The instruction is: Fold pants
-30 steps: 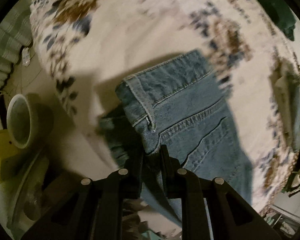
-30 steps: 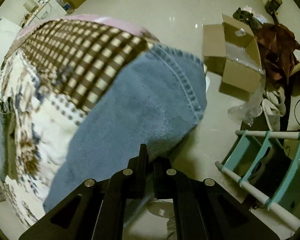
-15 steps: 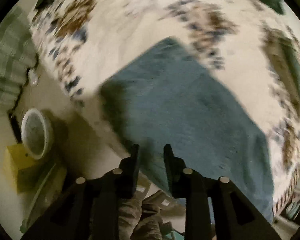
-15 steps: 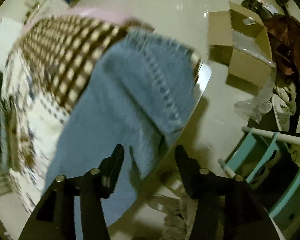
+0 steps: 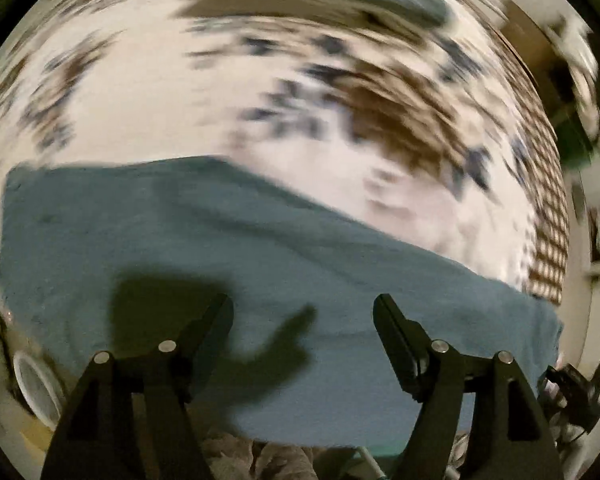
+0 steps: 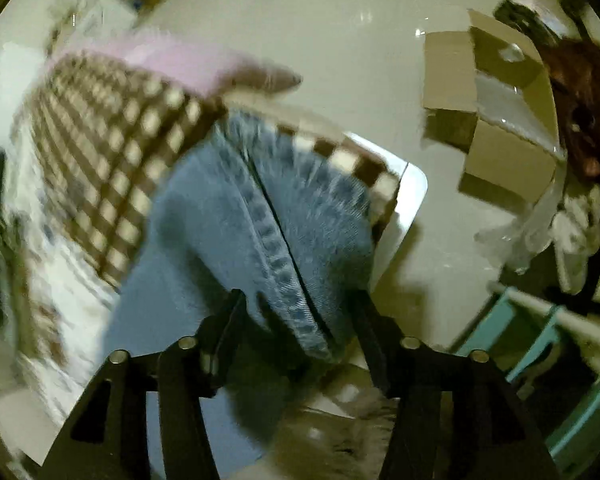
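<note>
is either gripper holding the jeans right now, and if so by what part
Neither has a grip. The left gripper hangs over the jeans, jaws opening and empty. The right gripper straddles the hem, jaws closing, pads not pressing yet.

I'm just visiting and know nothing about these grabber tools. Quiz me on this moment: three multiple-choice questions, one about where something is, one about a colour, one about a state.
1. Where do the jeans lie?
A. On a patterned cloth
B. In the cardboard box
C. On a hanger

2. What colour are the jeans?
A. Black
B. Blue
C. Red

3. How does the left gripper stand?
A. Clamped on the jeans
B. Fingers apart, nothing pinched between them
C. Holding a cup

Answers:
1 A: the left view shows the denim spread on the flowered cloth, whose checked border shows beside it in the right view.
2 B: the denim is blue in both views.
3 B: its jaws are opening, the fingers standing apart above the flat denim; the right gripper is closing astride the hem.
</note>
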